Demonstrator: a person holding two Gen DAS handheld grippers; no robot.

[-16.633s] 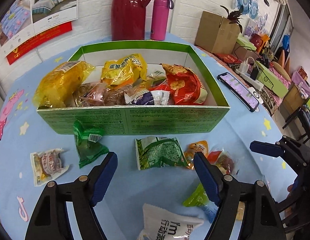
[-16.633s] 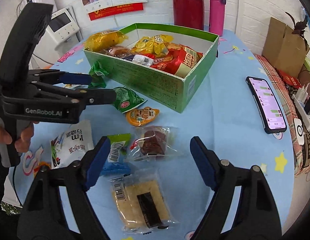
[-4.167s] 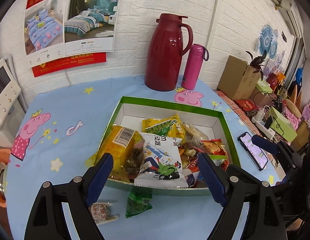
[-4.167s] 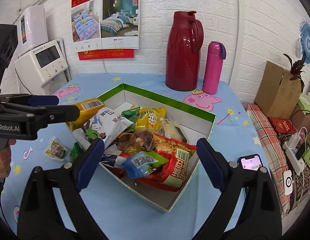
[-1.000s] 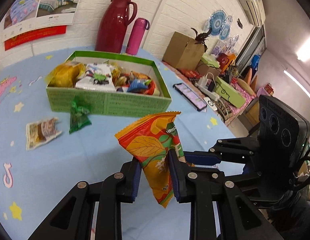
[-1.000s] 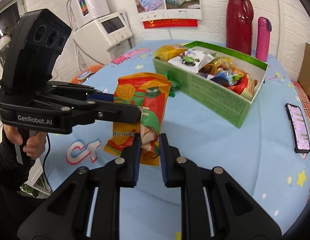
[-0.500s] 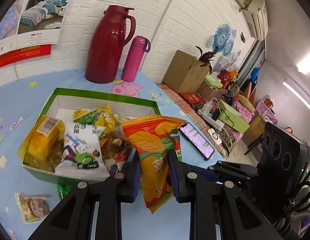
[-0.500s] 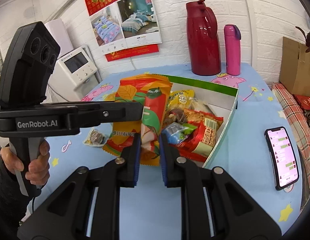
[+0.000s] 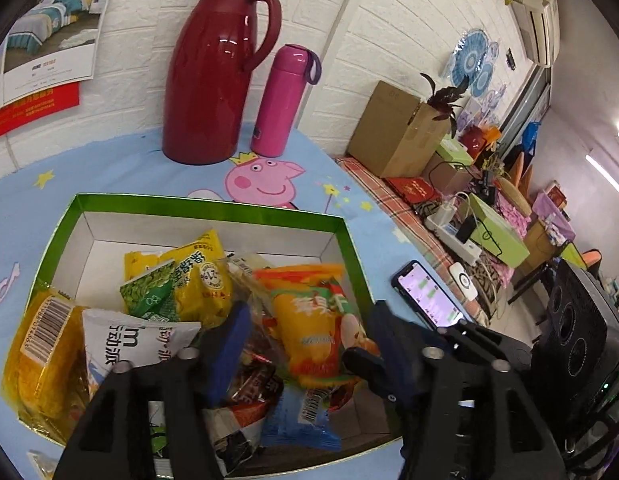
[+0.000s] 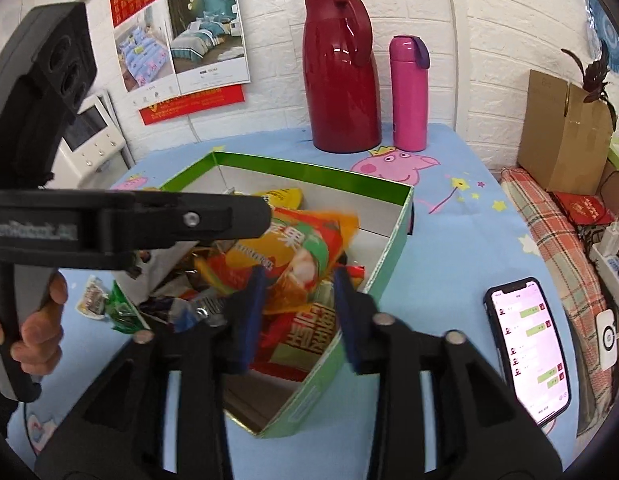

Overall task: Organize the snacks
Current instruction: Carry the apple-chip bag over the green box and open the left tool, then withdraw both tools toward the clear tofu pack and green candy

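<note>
We hold our left gripper point(image 9: 305, 340) and right gripper point(image 10: 297, 304) wide apart, gripping nothing, low in the middle of each frame. The orange snack bag point(image 9: 313, 320) lies on other snacks inside the green box point(image 10: 321, 172)

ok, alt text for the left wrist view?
The open left tool hovers over a green-rimmed cardboard box heaped with snack packets, an orange-and-green foil snack bag lying on top between its fingers. Behind the box on the blue cartoon tablecloth stand a dark red thermos jug and a pink bottle.
</note>
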